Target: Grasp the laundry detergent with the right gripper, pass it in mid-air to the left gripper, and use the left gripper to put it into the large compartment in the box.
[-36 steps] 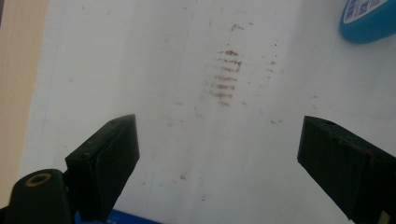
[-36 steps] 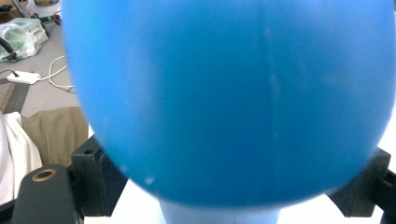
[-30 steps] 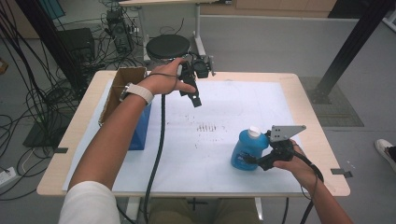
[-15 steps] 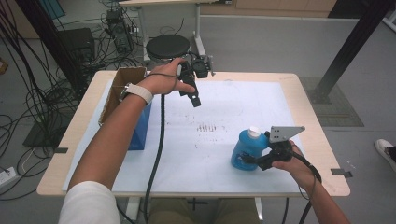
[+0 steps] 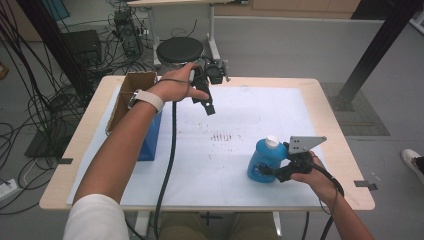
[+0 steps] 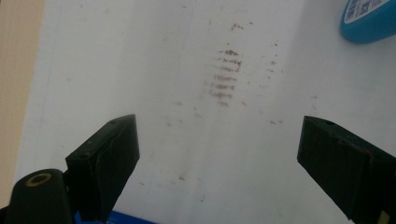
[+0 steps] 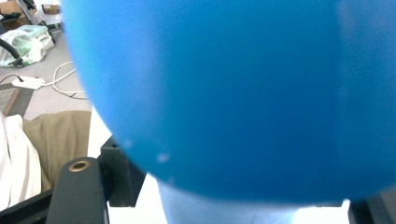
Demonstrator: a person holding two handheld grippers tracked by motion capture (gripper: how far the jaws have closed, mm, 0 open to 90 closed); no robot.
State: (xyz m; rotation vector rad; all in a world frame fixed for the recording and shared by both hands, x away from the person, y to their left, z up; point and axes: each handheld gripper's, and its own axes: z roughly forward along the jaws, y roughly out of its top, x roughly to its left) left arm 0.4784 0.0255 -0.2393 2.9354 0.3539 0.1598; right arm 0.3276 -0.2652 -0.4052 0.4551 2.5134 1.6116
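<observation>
standing upright, bottle (image 5: 262, 161) has long axis vertical, white cap (image 5: 271, 141) pointing up; blue body, on white sheet (image 5: 240, 115) at near-right part of table (image 5: 327, 107). in right gripper view the body sits right against the lens, blurred.

right gripper (image 5: 274, 171) approaches bottle level from its right side, low on the body; jaws have just been closing w/ bottle between them. pads on body or not: cannot tell, contact hidden.

left gripper (image 5: 206, 102) held above sheet near far edge, well apart from bottle. left gripper view: jaws wide, nothing between, pointing down at brown smudges (image 6: 226, 77) on sheet.

containers: cardboard box (image 5: 131, 95) at left edge, open top; contents not readable. blue box (image 5: 151, 140) just beside it, partly under left forearm; closed or not, cannot tell.
</observation>
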